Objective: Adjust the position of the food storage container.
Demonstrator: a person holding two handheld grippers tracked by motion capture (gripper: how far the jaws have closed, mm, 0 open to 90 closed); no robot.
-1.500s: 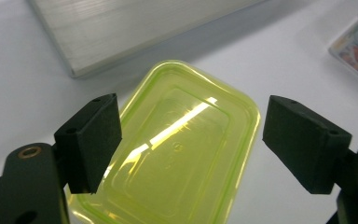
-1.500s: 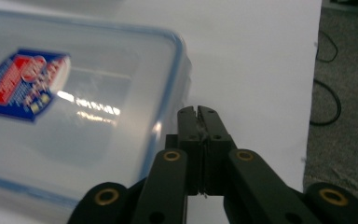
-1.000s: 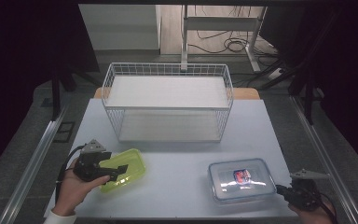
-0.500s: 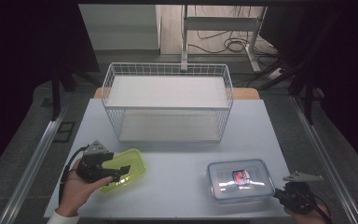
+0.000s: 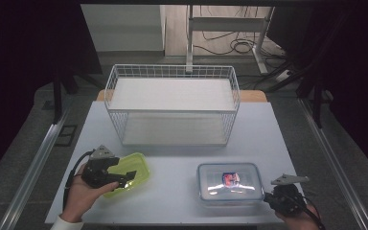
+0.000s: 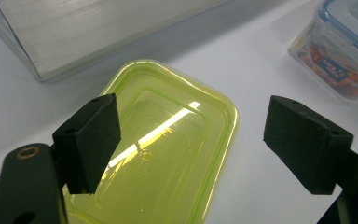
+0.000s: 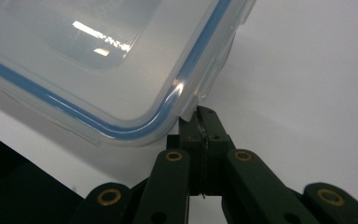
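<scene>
A yellow-green lidded container [image 5: 135, 168] lies at the table's front left. My left gripper [image 5: 122, 171] hovers over it, open, with the jaws wide apart above the lid [image 6: 163, 149] and nothing between them [image 6: 198, 135]. A clear box with a blue-sealed lid [image 5: 230, 184] sits at the front right, with a red-labelled thing inside. My right gripper [image 5: 268, 197] is at the box's near right corner, shut. In the right gripper view its tips [image 7: 199, 119] touch the lid's corner flap [image 7: 214, 70].
A white wire basket [image 5: 172, 72] with a pale board in its bottom stands at the back middle of the white table [image 5: 172, 158]. The table's front edge runs just under both hands. Dark floor, cables and metal rails surround the table.
My right gripper has moved left, and the clear box has slid left with it. The left gripper and the yellow-green container have stayed put.
</scene>
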